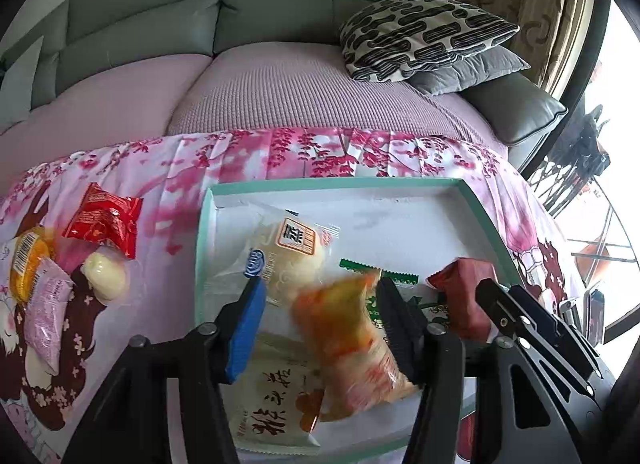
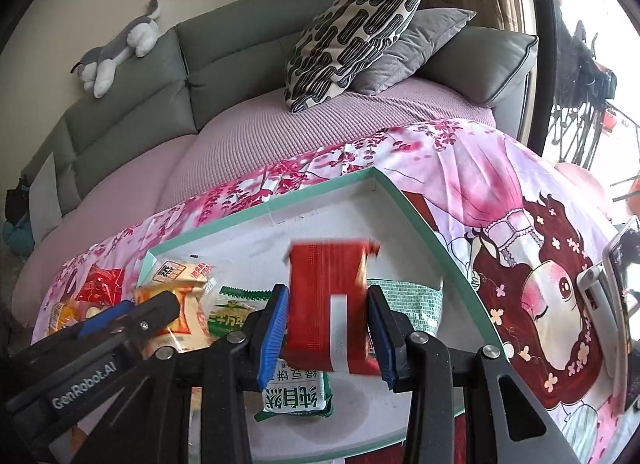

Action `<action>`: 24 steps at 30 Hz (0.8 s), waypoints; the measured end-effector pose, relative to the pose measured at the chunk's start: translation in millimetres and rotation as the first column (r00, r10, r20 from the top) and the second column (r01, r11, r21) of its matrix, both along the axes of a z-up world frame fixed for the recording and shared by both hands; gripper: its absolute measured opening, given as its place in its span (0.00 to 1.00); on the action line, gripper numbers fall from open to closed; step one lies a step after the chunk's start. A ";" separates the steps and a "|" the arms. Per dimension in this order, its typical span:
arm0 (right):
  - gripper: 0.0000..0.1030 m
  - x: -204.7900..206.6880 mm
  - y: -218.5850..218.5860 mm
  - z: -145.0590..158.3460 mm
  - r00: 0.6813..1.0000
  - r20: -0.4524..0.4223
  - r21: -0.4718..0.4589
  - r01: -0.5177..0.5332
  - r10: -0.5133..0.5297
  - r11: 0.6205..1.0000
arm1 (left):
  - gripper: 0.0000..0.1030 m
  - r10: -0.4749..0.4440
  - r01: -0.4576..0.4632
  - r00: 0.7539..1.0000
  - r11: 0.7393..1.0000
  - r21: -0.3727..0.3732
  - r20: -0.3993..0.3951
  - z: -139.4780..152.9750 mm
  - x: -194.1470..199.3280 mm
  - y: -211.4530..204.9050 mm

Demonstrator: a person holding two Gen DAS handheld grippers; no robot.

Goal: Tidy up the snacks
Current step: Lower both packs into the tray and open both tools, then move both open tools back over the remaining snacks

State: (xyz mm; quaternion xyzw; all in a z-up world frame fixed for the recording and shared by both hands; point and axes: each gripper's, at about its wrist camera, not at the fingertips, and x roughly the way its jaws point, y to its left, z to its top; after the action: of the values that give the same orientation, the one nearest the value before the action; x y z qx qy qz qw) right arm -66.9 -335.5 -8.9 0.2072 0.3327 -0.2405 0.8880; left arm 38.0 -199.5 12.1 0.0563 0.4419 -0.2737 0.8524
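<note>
A red foil snack packet (image 2: 334,304) is gripped by the right gripper (image 2: 329,328) fingers above the shallow teal-rimmed white tray (image 1: 400,184). An orange packet (image 1: 352,340) lies loose between the left gripper (image 1: 320,328) fingers, parted. Four snacks (image 1: 100,232) lie outside on the pink floral cloth (image 1: 320,152), before a grey sofa (image 1: 280,4).

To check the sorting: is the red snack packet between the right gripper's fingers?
Yes, the red snack packet sits clamped between the right gripper's blue pads above the tray.
</note>
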 end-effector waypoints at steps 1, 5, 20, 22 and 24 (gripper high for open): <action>0.42 -0.1 0.3 0.9 1.000 0.002 -0.001 -0.002 0.002 1.000 | 0.63 0.003 -0.003 1.000 1.000 0.000 0.005 1.7 -0.3 1.0; 0.59 -0.1 1.1 0.9 1.000 -0.005 -0.006 0.001 -0.001 1.000 | 0.65 0.020 -0.020 1.000 1.000 -0.008 0.015 6.9 0.2 5.0; 1.00 -0.5 -3.6 -3.0 0.998 -0.053 -0.043 0.045 -0.047 0.998 | 0.96 0.252 -0.277 0.950 0.953 0.124 0.182 5.2 17.8 34.1; 1.00 -1.2 -3.2 -2.5 0.998 -0.047 -0.046 0.042 -0.044 0.998 | 0.96 0.268 -0.299 0.941 0.944 0.139 0.208 3.9 18.9 36.7; 1.00 -1.8 -2.4 -1.2 0.998 -0.038 -0.047 0.040 -0.042 0.998 | 0.97 0.278 -0.310 0.938 0.939 0.148 0.206 1.3 21.4 38.5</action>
State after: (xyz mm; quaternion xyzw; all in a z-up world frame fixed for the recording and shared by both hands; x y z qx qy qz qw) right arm -68.7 -337.9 -10.1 0.1887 0.3402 -0.2703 0.8807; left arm 59.3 -161.0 13.4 0.0901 0.3885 -0.0958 0.9120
